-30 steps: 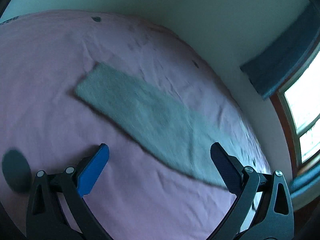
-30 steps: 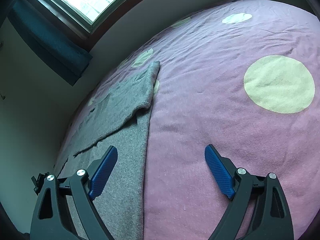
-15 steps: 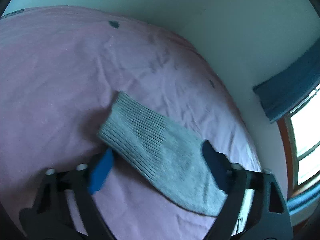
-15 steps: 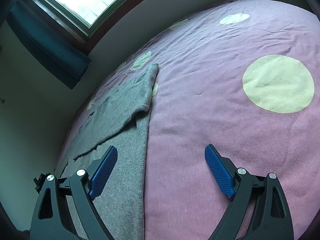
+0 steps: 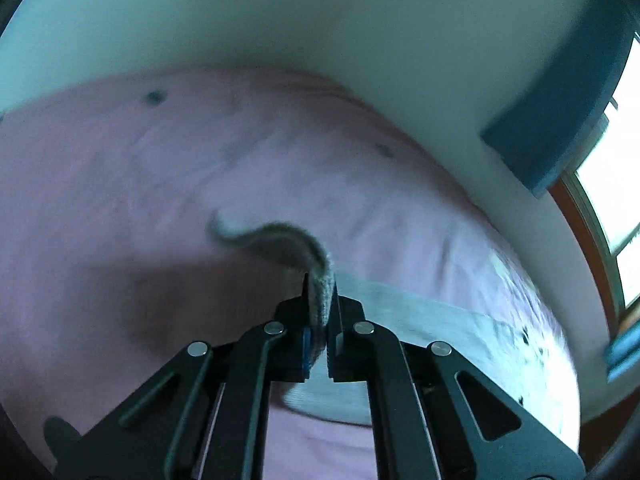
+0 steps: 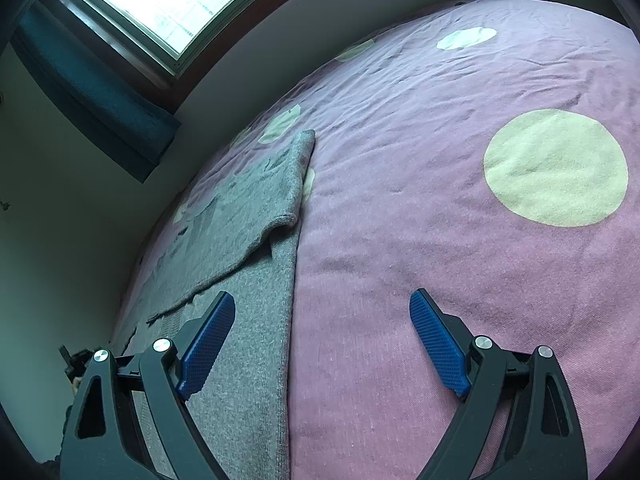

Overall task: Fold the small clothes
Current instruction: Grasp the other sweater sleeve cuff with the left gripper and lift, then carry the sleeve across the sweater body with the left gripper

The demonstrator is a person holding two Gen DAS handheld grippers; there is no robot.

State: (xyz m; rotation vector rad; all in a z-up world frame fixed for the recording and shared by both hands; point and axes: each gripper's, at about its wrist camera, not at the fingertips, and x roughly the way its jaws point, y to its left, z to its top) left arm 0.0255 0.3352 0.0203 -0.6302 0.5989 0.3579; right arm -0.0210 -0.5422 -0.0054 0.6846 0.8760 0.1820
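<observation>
A grey knit garment lies on a pink bedspread (image 5: 120,184). In the left wrist view my left gripper (image 5: 320,300) is shut on the ribbed end of the garment's sleeve (image 5: 280,242) and holds it lifted off the bed; the rest of the sleeve (image 5: 420,320) trails down to the right. In the right wrist view the garment's body (image 6: 248,320) lies flat with its other sleeve (image 6: 256,196) folded across it. My right gripper (image 6: 320,336) is open and empty, hovering over the garment's right edge.
The bedspread (image 6: 440,240) has pale yellow dots (image 6: 556,168). A wall runs along the bed's far side, with a window (image 6: 172,0) and a dark teal blind (image 6: 92,88). Bare bedspread stretches right of the garment.
My left gripper has come down on the sleeve's cuff end, shut on it and lifted it off the bed. My right gripper has stayed open and nearly still.
</observation>
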